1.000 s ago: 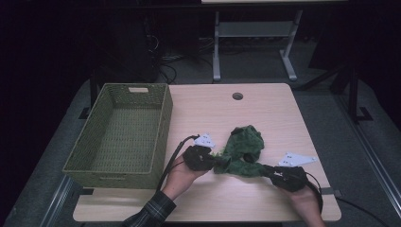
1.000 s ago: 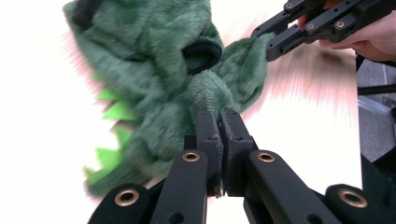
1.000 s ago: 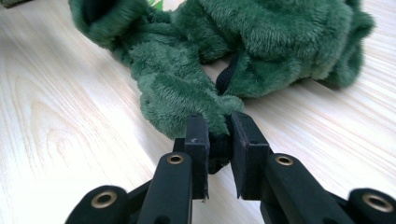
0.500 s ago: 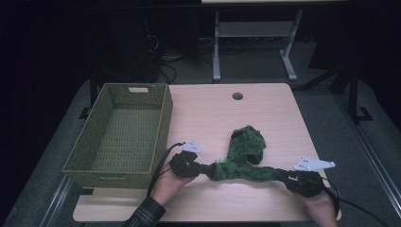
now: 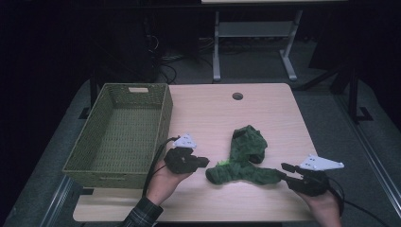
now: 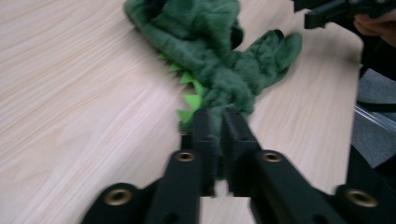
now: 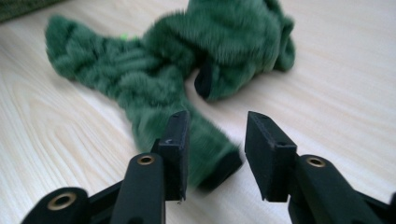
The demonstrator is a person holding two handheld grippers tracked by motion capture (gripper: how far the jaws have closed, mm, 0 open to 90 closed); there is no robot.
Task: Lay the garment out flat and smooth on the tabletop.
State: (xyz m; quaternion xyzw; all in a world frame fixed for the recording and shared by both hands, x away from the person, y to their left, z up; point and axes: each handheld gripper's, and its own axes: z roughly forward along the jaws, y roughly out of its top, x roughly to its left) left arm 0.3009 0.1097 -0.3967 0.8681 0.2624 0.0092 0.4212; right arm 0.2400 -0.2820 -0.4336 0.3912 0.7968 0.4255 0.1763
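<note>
So the fuzzy green plush garment (image 5: 246,158) is sprawled on the wooden table (image 5: 213,113) just right of center in the high view, bunched toward the middle and trailing out to the lower right, with the woven green basket (image 5: 118,135) sitting off at the left edge. The left gripper (image 5: 201,162), lower center of that frame, has its jaws pinched tight on the near end of the cloth (image 6: 219,79), right by the little bright green spikes (image 6: 189,98). Over at the lower right, the right gripper (image 5: 283,168) has just been opening, and in the right gripper view its jaws stand clearly apart with the dark-cuffed end of the garment (image 7: 163,79) lying between them against the left jaw, not squeezed.
</note>
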